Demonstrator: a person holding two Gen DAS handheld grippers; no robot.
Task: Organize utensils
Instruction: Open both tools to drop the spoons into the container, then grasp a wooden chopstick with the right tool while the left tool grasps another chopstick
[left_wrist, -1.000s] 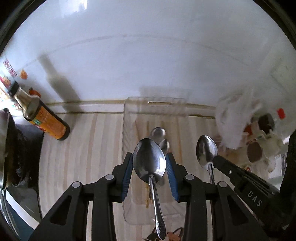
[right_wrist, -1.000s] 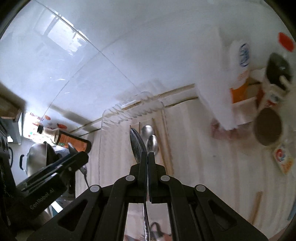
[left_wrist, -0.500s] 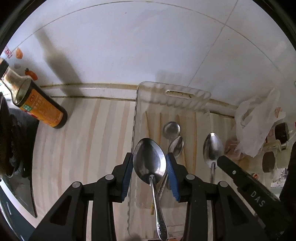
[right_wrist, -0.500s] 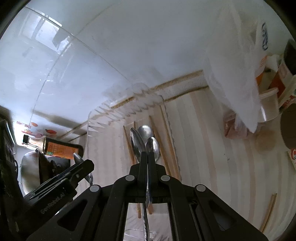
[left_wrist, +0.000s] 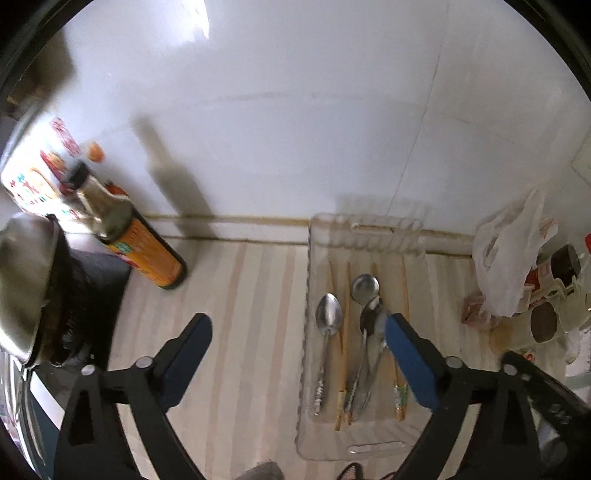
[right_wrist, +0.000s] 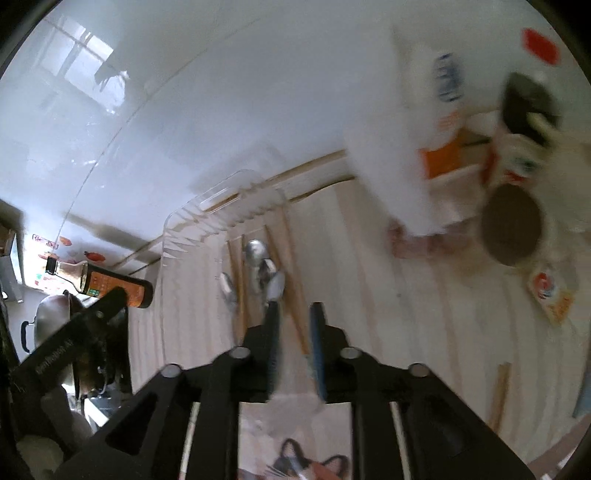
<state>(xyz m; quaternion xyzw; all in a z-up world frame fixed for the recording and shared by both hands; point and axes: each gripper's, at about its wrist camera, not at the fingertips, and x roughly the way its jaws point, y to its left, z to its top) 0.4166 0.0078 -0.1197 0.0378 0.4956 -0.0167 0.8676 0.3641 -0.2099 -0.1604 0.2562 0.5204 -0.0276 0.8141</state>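
Observation:
A clear plastic tray (left_wrist: 373, 448) lies on the striped counter against the white wall. Several metal spoons lie in it beside wooden chopsticks (left_wrist: 346, 332); one spoon (left_wrist: 328, 317) rests at the left, and others (left_wrist: 369, 317) overlap in the middle. My left gripper (left_wrist: 297, 330) hangs over the tray's left edge, its jaws opening wide with nothing between them. My right gripper (right_wrist: 295, 314) sits above the tray's (right_wrist: 221, 194) near right part, jaws opening a little and holding nothing. A blurred spoon (right_wrist: 277, 286) lies just beyond its fingertips.
A soy sauce bottle (left_wrist: 144, 254) stands left of the tray, by a steel pot (left_wrist: 26, 288) on the stove. Right of the tray are a white plastic bag (left_wrist: 509, 254), cups (left_wrist: 546, 321) and jars. A loose chopstick (right_wrist: 498, 391) lies on the counter at the right.
Both grippers held a spoon over the tray; both have opened and the spoons now lie in the tray. The left jaws spread wide, the right only slightly.

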